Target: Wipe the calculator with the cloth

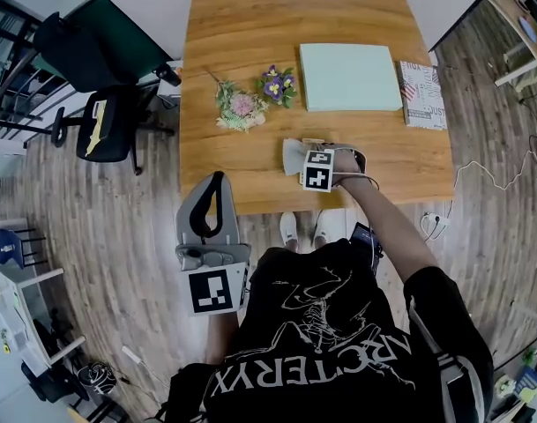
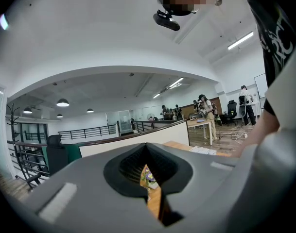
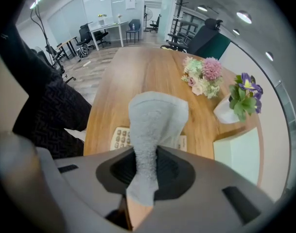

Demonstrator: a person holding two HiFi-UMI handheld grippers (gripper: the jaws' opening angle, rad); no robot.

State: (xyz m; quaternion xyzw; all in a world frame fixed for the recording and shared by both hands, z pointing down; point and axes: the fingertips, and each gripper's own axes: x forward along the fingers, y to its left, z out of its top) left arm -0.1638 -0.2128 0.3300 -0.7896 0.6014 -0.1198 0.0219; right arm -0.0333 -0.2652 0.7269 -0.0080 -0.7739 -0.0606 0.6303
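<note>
My right gripper (image 3: 145, 171) is shut on a grey cloth (image 3: 155, 125). The cloth drapes forward over a cream calculator (image 3: 120, 139), whose keys show on either side of it. In the head view that gripper (image 1: 302, 159) is over the near middle of the wooden table (image 1: 250, 25), with the cloth (image 1: 290, 154) at its left tip. Most of the calculator is hidden under the cloth. My left gripper (image 1: 215, 183) hangs off the table's near edge beside the person's body, over the floor. In its own view the left gripper (image 2: 148, 178) has its jaws shut with nothing between them.
A pink flower bunch (image 1: 240, 107) and a purple potted flower (image 1: 277, 85) lie behind the cloth. A pale green pad (image 1: 349, 76) and a printed book (image 1: 422, 93) sit at the back right. A black office chair (image 1: 105, 123) stands left of the table.
</note>
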